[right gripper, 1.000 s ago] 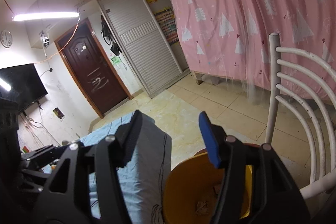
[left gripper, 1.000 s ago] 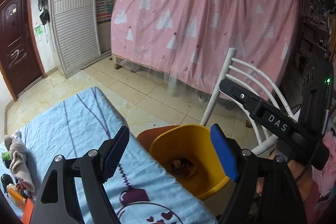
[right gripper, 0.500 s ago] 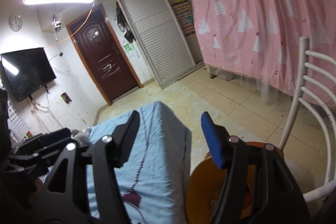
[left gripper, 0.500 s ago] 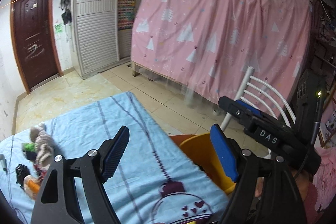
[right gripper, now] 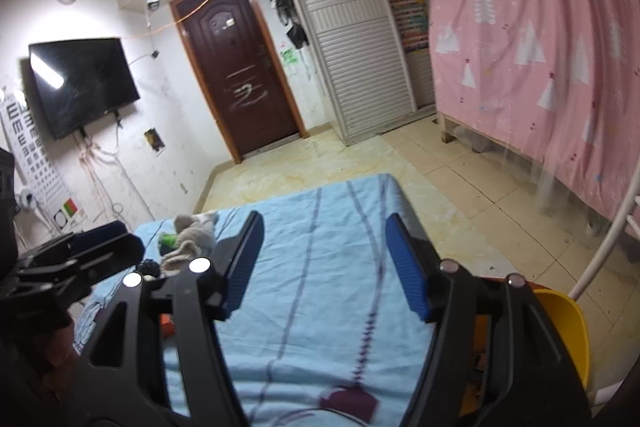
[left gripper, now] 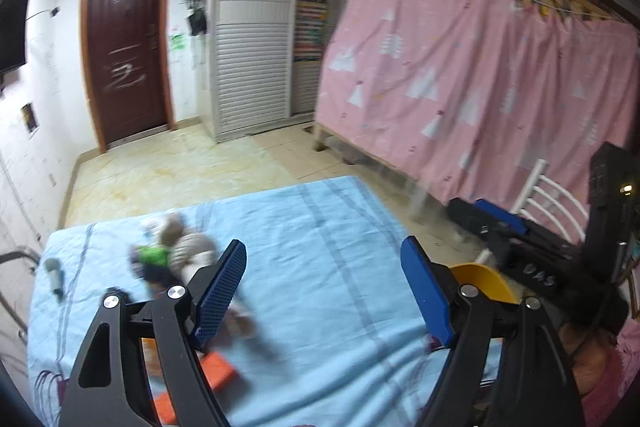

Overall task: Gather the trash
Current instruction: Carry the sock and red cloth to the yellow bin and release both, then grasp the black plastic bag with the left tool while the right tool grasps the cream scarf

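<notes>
A heap of trash lies at the left of the blue tablecloth (left gripper: 328,227): a crumpled beige wad (left gripper: 192,247), a green scrap (left gripper: 154,255) and orange pieces (left gripper: 218,367). My left gripper (left gripper: 322,247) hangs open above the cloth, just right of the heap, with nothing between its pads. The yellow bin (left gripper: 480,277) peeks out at the table's right edge. In the right wrist view, my right gripper (right gripper: 325,223) has its jaws opening over bare cloth, with nothing between them. The beige wad (right gripper: 194,229) and green scrap (right gripper: 168,239) lie to its left, the yellow bin (right gripper: 568,323) to its right.
A small grey tube (left gripper: 54,273) lies at the cloth's far left. A white metal chair (right gripper: 600,251) stands behind the bin, by the pink curtain (left gripper: 480,87). The right gripper (left gripper: 480,217) shows in the left wrist view. Tiled floor lies beyond the table.
Both views have swung left, away from the yellow bin and over the table; the trash heap now sits near the left gripper. The right jaws have widened a little.
</notes>
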